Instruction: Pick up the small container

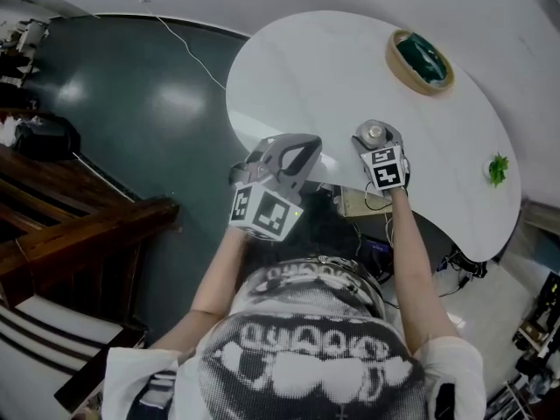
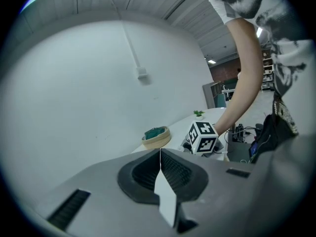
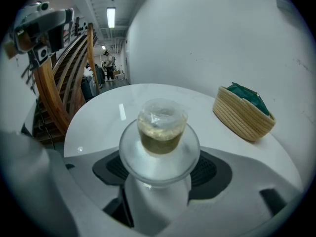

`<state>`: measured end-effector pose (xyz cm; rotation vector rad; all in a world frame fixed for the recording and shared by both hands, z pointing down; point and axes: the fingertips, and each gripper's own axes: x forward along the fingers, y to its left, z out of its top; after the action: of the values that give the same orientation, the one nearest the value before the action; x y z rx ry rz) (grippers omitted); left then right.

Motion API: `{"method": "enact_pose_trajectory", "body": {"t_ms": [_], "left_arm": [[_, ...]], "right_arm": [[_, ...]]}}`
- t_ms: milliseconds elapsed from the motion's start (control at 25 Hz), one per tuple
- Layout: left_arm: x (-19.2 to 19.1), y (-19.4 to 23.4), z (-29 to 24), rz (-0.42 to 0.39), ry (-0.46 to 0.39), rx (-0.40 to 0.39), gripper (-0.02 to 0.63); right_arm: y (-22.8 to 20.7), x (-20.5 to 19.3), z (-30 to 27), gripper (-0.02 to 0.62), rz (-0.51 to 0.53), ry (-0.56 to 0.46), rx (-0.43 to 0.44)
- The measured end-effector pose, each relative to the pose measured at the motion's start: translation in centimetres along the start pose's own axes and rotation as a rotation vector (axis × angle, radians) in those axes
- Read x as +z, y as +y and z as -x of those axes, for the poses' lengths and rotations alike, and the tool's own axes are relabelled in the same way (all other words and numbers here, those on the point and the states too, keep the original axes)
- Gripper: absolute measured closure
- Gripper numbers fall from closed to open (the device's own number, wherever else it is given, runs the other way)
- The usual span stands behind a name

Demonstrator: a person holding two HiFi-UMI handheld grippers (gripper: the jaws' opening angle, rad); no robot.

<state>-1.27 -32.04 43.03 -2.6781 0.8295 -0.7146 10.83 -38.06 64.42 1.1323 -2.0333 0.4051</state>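
The small container (image 3: 160, 127) is a clear cup of brownish stuff with a wide round lid. It sits between the jaws of my right gripper (image 3: 160, 168), and its rim reaches both dark pads (image 3: 111, 167). In the head view the small container (image 1: 374, 132) and my right gripper (image 1: 376, 140) are at the near edge of the white table (image 1: 306, 68). My left gripper (image 1: 297, 154) hangs just off that edge, left of the right one. In its own view my left gripper (image 2: 159, 154) is shut, pads together, with nothing held.
A woven basket (image 1: 420, 59) with green cloth stands at the table's far side. A small green plant (image 1: 497, 169) sits at the right rim. Wooden steps (image 1: 70, 217) lie to the left on the dark floor. Cables and boxes (image 1: 367, 204) sit under the table edge.
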Motion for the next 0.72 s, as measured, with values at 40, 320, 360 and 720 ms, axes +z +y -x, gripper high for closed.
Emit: {"method": "enact_pose_trajectory", "body": {"t_ms": [40, 320, 360, 720], "left_arm": [[0.0, 0.0, 0.1, 0.000, 0.000, -0.007, 0.601], [-0.6, 0.2, 0.7, -0.017, -0.013, -0.029, 0.601], [-0.7, 0.2, 0.7, -0.020, -0.016, -0.031, 0.601], [-0.3, -0.5, 0.7, -0.053, -0.054, -0.100, 0.601]], "right_arm": [[0.1, 0.1, 0.2, 0.259, -0.003, -0.004, -0.003], [0.8, 2.1, 3.0, 0.259, -0.023, -0.061, -0.037], [0.9, 2.6, 3.5, 0.259, -0.022, -0.073, -0.038], [1.9, 5.9, 9.1, 0.259, -0.004, -0.162, -0.094]]}}
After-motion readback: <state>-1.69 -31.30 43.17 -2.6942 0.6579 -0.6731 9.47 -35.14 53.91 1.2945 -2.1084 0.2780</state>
